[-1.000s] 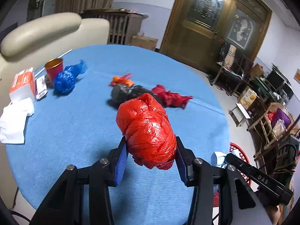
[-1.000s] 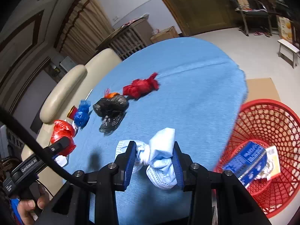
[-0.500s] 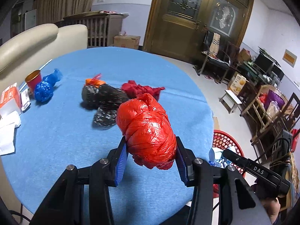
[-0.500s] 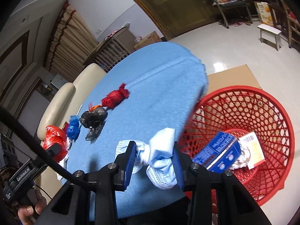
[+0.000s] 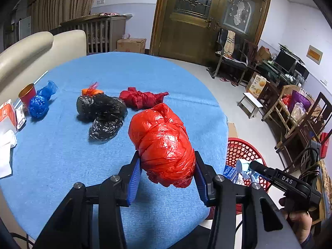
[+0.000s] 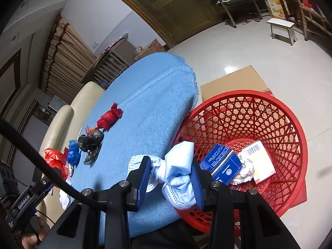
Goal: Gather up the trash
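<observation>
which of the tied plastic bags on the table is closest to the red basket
The dark red bag. It lies furthest toward the table edge beside the basket; the black bag and blue bag sit further back toward the sofa.

Bags (image 5: 101, 112) on table (image 5: 62, 155); basket (image 6: 290, 124) on floor beside table edge; box (image 6: 222, 164) inside basket.

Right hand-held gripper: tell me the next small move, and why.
Probably carry it a little further over the red basket and then open. The right hand-held gripper is shut on the knotted light blue mask bundle, which hangs at the basket's near rim by the table edge, so dropping now might catch the rim.
</observation>
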`<action>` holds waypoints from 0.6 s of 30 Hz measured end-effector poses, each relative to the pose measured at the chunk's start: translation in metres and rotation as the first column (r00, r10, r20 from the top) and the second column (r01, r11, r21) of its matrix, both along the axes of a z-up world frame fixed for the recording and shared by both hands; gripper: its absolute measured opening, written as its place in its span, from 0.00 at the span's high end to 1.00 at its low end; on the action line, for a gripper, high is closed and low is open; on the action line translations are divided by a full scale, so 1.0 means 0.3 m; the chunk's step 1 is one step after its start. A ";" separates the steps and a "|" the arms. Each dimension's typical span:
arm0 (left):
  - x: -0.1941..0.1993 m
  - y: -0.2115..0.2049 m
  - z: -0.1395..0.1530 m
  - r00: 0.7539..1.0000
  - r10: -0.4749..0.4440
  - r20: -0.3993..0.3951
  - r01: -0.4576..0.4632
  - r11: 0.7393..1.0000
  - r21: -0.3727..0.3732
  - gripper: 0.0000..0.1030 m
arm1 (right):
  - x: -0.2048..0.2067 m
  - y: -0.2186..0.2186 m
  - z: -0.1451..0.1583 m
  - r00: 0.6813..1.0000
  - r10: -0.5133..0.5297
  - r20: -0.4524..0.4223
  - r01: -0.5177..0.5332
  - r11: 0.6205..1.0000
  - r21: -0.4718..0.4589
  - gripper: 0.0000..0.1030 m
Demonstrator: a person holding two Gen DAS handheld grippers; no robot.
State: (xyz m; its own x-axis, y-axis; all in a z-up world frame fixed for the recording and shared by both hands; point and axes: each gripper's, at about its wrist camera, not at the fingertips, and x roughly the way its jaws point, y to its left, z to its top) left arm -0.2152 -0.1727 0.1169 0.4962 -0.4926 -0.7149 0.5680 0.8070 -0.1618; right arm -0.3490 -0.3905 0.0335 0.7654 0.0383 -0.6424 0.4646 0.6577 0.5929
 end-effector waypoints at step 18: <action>0.004 -0.048 -0.025 0.999 -0.045 -0.014 0.045 0.999 0.006 0.53 | -0.039 -0.063 -0.047 0.997 -0.066 -0.042 0.066 0.998 0.018 0.61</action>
